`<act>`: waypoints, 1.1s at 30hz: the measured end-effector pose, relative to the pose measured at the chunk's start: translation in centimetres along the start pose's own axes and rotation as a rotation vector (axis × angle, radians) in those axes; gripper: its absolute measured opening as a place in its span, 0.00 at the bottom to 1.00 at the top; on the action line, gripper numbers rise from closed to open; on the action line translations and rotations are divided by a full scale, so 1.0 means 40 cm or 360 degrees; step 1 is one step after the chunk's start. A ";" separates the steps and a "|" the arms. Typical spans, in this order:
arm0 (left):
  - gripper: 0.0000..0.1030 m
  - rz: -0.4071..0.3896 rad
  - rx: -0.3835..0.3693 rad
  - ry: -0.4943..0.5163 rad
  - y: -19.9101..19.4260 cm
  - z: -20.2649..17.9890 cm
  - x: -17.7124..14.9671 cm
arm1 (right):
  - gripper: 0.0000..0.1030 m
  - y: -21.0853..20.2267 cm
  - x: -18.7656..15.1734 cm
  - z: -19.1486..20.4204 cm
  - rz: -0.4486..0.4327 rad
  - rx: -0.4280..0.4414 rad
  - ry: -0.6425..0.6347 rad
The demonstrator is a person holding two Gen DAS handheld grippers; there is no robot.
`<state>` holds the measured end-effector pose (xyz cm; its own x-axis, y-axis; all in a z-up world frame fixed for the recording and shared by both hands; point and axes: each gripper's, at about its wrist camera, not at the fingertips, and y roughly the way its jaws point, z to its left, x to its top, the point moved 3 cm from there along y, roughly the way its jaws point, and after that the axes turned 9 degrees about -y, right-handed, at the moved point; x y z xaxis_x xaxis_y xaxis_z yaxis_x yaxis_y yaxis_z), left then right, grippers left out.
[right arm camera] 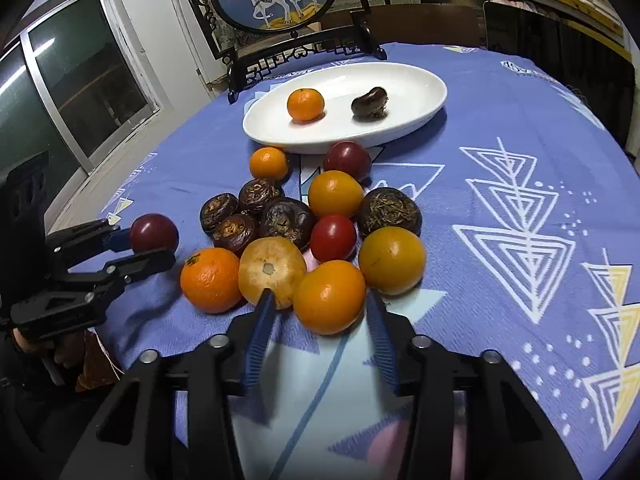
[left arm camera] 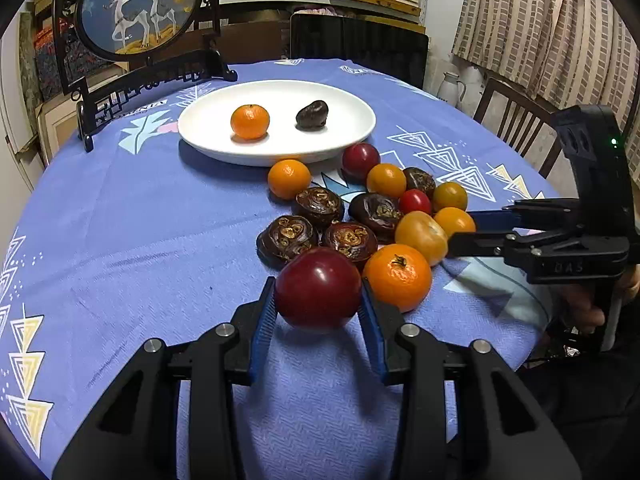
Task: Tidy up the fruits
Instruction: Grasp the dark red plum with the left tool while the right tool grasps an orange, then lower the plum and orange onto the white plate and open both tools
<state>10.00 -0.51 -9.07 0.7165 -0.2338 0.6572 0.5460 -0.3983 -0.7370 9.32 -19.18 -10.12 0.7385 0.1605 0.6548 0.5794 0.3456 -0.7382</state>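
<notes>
My left gripper (left arm camera: 319,300) pinches the smooth dark-red round tomato (left arm camera: 318,288) at its widest girth; soft, slippery. Right gripper (right arm camera: 320,312) spread around the glossy orange-yellow tomato (right arm camera: 329,297).

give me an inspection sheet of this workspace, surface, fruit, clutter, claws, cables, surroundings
Surface: round table under a blue patterned cloth.
Job's things: white plate holding one mandarin and one dark fruit; mixed fruit pile in front of it.
Clutter: framed deer screen behind the plate.
Claws: left claw shut on a dark red fruit; right claw open around an orange fruit.
Cables: nothing seen.
Surroundings: shelves, curtain, chairs, window.
</notes>
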 end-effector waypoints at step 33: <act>0.38 -0.0059 0.0053 -0.0153 0.241 0.163 0.469 | 0.36 0.145 0.440 -0.253 -0.0136 0.0031 0.0286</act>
<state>31.56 -2.96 -4.88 0.7332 -0.1325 0.6670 0.5858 -0.3752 -0.7184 29.16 -23.69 -4.52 0.7378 -0.0371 0.6740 0.6368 0.3693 -0.6768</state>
